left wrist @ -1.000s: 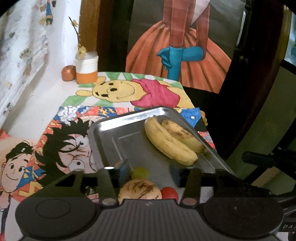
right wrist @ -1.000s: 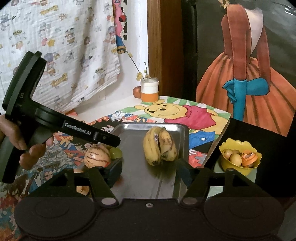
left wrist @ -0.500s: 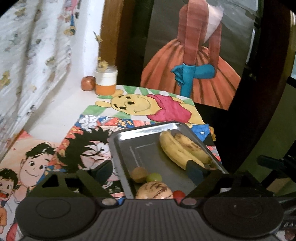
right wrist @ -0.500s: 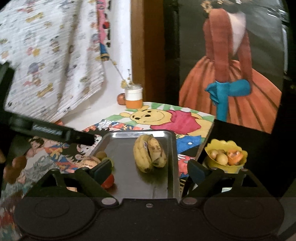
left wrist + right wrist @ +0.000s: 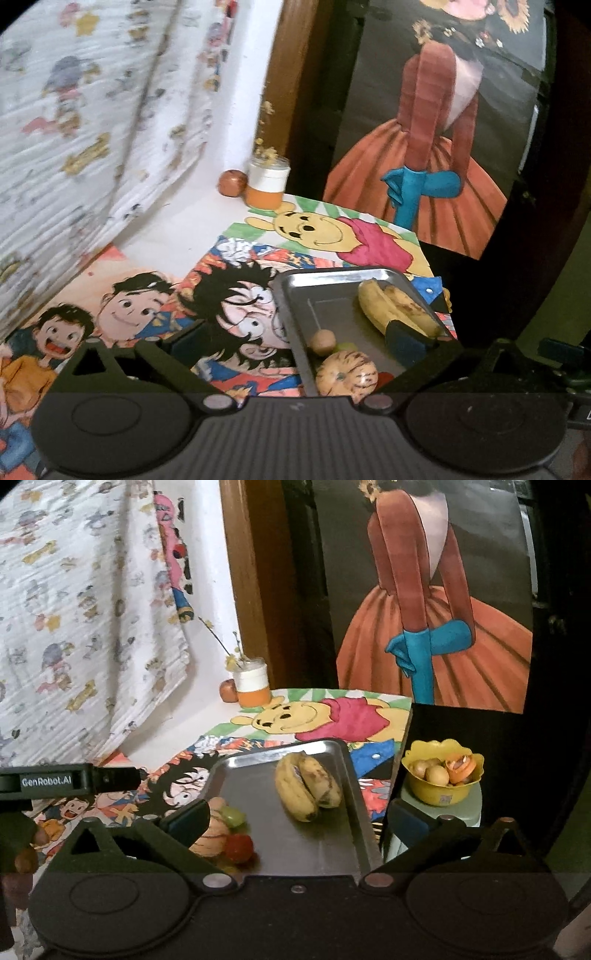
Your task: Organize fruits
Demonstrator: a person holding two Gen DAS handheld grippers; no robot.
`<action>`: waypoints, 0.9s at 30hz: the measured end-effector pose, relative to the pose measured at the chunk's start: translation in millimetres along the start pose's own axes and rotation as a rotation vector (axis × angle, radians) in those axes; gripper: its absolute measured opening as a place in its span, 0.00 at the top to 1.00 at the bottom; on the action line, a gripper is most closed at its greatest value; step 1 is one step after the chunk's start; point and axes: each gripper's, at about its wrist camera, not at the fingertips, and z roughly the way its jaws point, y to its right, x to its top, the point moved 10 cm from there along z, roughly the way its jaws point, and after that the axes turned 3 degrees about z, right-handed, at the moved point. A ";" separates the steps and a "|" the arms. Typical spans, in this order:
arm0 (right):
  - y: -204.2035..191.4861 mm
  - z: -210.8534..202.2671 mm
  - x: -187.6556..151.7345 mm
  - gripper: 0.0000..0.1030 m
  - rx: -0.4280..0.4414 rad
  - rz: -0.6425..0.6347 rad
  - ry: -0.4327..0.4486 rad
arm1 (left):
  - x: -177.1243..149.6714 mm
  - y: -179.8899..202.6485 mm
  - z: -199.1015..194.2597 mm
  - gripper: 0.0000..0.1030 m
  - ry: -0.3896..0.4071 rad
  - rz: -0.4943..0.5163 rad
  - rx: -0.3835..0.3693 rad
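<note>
A steel tray [image 5: 332,306] lies on the cartoon-printed tablecloth. On it lie two yellow bananas [image 5: 395,312], a striped round fruit [image 5: 347,374], a small brown fruit [image 5: 322,340] and a green grape [image 5: 347,346]. My left gripper [image 5: 295,343] hovers over the tray's left rim; its jaws are opening wide and touch nothing. In the right wrist view the tray [image 5: 273,834] holds the bananas [image 5: 306,786], the striped fruit [image 5: 212,836], the grape [image 5: 234,816] and a red tomato [image 5: 239,847]. My right gripper [image 5: 297,821] is above the tray's near end, jaws opening, gripping nothing.
A yellow bowl [image 5: 443,775] with small fruits and orange peel stands on a stool right of the table. At the back corner stand a white-and-orange jar [image 5: 253,686] and a reddish fruit [image 5: 228,690]. A patterned cloth hangs on the left. A hand [image 5: 22,853] holds the left gripper.
Both grippers have opened wide and drawn back and up from the tray. The left one has swung left, away from the striped fruit, which stays on the tray.
</note>
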 end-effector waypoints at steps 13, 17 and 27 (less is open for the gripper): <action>-35.8 -26.2 -8.1 0.01 0.012 0.013 0.055 | -29.4 -31.8 -44.3 0.00 0.047 -0.069 0.048; -43.4 -28.2 -14.6 0.01 0.014 0.021 0.040 | -37.5 -40.7 -54.3 0.00 0.050 -0.096 0.046; -50.7 -40.7 -22.6 0.01 -0.015 0.042 0.077 | -51.0 -59.6 -72.0 0.00 0.072 -0.104 0.097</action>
